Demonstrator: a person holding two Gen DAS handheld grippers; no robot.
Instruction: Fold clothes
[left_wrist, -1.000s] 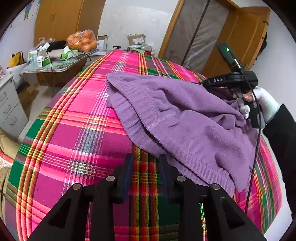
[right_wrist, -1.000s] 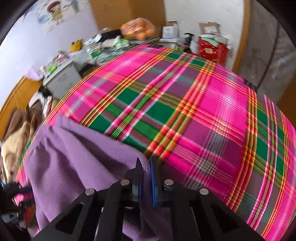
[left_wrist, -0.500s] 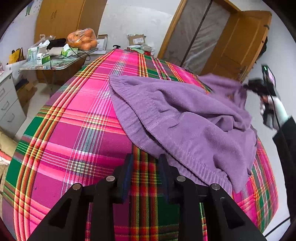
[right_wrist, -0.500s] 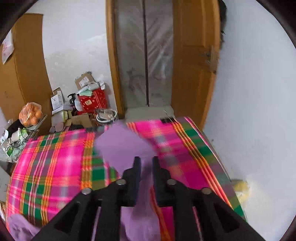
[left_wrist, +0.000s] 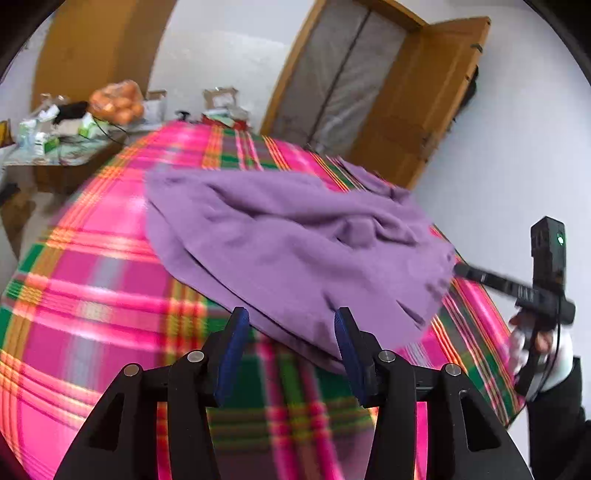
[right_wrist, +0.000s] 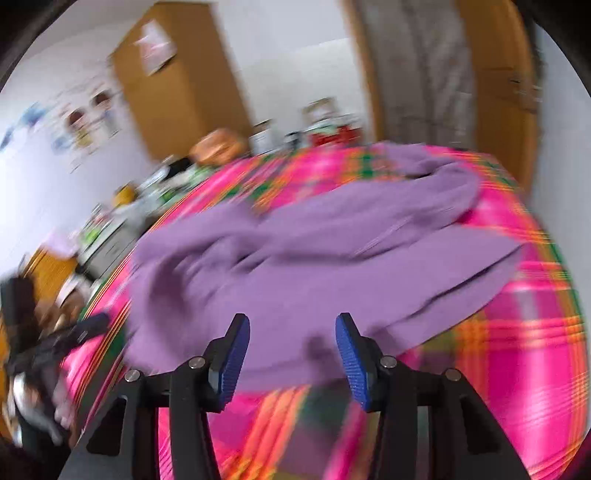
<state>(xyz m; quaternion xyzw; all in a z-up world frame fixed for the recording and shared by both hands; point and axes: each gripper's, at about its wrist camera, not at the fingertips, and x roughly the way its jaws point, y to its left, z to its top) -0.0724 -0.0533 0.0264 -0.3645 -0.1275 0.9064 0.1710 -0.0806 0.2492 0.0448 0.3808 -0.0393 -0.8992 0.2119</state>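
A purple fleece garment (left_wrist: 295, 251) lies crumpled on the pink plaid cloth (left_wrist: 92, 295) of the table. My left gripper (left_wrist: 290, 350) is open and empty, its jaws spread at the garment's near hem. My right gripper (right_wrist: 291, 354) is open and empty, just short of the garment's (right_wrist: 314, 266) near edge. The right gripper also shows in the left wrist view (left_wrist: 465, 271), at the garment's right edge. Both views are motion-blurred.
A cluttered side table (left_wrist: 55, 147) with a bag of oranges (left_wrist: 118, 103) stands at the far left. Wooden doors (left_wrist: 417, 99) and a white wall lie beyond the table. Boxes (right_wrist: 325, 125) sit at the far end. The plaid cloth (right_wrist: 535, 350) stretches to the right.
Both grippers have opened. The right gripper let go of the garment it had lifted and swung down to the table's right side. The garment has dropped back into a heap.
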